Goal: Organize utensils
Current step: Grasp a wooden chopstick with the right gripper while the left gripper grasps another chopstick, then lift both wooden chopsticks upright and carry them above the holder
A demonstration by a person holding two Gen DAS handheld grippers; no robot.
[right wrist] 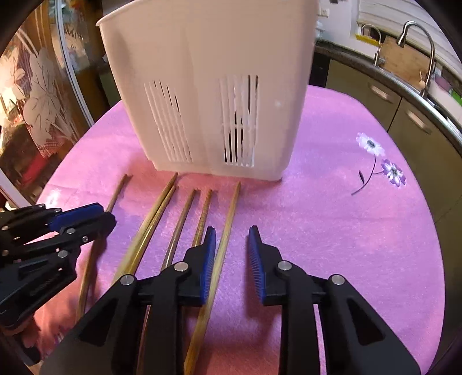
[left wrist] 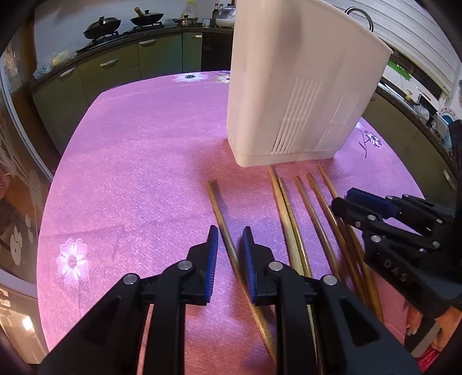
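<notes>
Several wooden chopsticks lie side by side on the pink tablecloth in front of a tall white slotted utensil holder (left wrist: 300, 86), which also shows in the right wrist view (right wrist: 208, 86). My left gripper (left wrist: 229, 239) is open, its fingers either side of the leftmost chopstick (left wrist: 222, 219), just above the cloth. My right gripper (right wrist: 232, 239) is open, with the rightmost chopstick (right wrist: 228, 228) between its fingers, near the left one. Each gripper shows in the other's view: the right gripper (left wrist: 343, 202) and the left gripper (right wrist: 98, 216).
The round table's pink flowered cloth (left wrist: 130, 173) has edges on all sides. Kitchen counters with woks (left wrist: 101, 26) stand behind, and a sink tap (right wrist: 418, 43) is at the right. A glass door (right wrist: 37, 101) is at the left.
</notes>
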